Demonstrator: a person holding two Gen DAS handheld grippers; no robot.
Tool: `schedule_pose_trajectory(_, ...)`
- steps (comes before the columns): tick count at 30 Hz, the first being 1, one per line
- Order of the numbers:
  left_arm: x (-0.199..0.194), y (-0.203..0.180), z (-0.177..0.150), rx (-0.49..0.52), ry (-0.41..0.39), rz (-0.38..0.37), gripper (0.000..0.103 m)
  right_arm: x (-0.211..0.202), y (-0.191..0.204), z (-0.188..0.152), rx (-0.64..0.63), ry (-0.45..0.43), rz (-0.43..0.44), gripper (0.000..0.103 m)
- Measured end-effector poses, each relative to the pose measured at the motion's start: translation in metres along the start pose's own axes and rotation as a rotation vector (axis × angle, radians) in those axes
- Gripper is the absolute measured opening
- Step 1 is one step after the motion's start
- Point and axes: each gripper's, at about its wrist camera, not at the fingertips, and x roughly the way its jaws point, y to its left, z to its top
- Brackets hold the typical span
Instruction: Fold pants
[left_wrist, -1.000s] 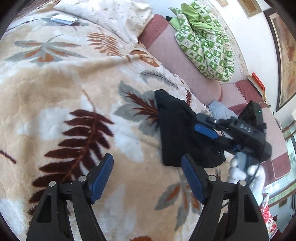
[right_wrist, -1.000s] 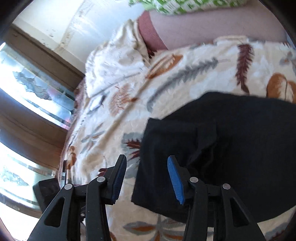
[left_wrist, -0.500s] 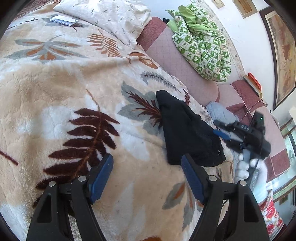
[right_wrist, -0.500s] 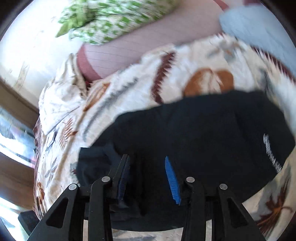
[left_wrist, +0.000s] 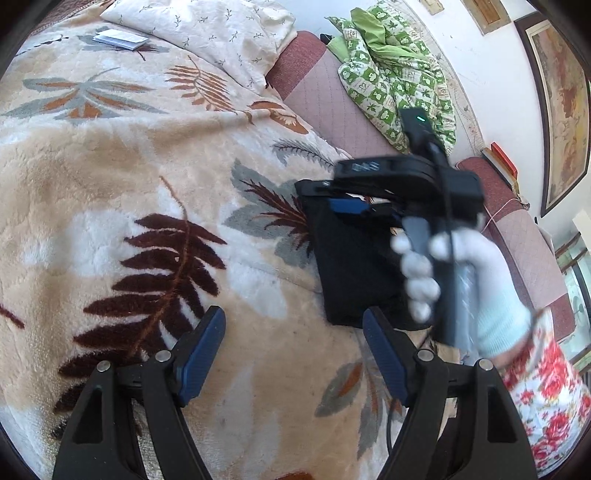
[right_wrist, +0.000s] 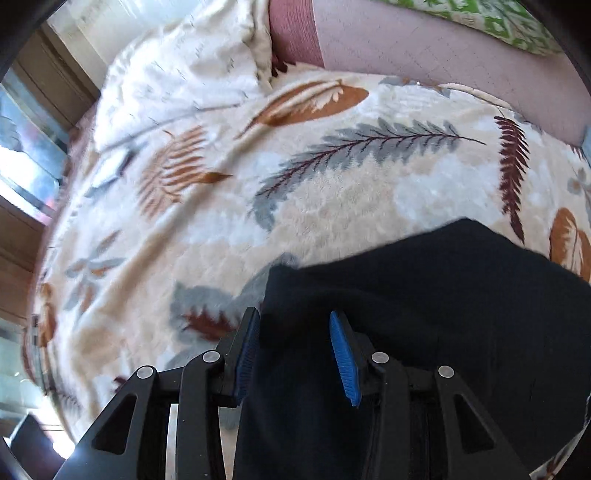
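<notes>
The black pants (left_wrist: 351, 266) lie folded into a compact bundle on the leaf-patterned blanket (left_wrist: 110, 166). My left gripper (left_wrist: 295, 354) is open and empty, held above the blanket just short of the bundle's near edge. My right gripper (left_wrist: 354, 199), held by a white-gloved hand, hovers over the bundle's far corner. In the right wrist view the right gripper (right_wrist: 295, 347) is open, its blue pads straddling the left edge of the pants (right_wrist: 443, 314), with nothing pinched.
A white pillow (left_wrist: 207, 33) lies at the head of the bed. A pink sofa back (left_wrist: 332, 107) with a green patterned blanket (left_wrist: 399, 74) runs along the far side. A small booklet (left_wrist: 118, 38) lies at the far left. A window (right_wrist: 22, 155) is at the left.
My right gripper swung away to the bundle's right side, then came back over its far left corner. The left gripper stayed open and nearly still. The pants did not move.
</notes>
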Motion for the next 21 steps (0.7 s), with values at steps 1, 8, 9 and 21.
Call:
schedule_pose_trajectory(1, 0.0, -0.001, 0.0, 0.001, 0.002, -0.002, 0.076, 0.003, 0.004, 0.005, -0.017, 0.0, -0.018, 0.047)
schedule_pose_trajectory(8, -0.001, -0.007, -0.001, 0.019, -0.001, -0.017, 0.076, -0.052, 0.006, -0.011, -0.03, -0.127, 0.092, 0.048)
schedule_pose_trajectory(9, -0.002, -0.008, -0.001, 0.024, -0.004, -0.011, 0.076, -0.062, 0.001, -0.026, -0.028, -0.136, 0.112, 0.048)
schedule_pose_trajectory(21, -0.001, -0.019, -0.022, 0.086, 0.01, 0.08, 0.076, -0.09, -0.087, -0.142, 0.076, -0.161, 0.206, 0.046)
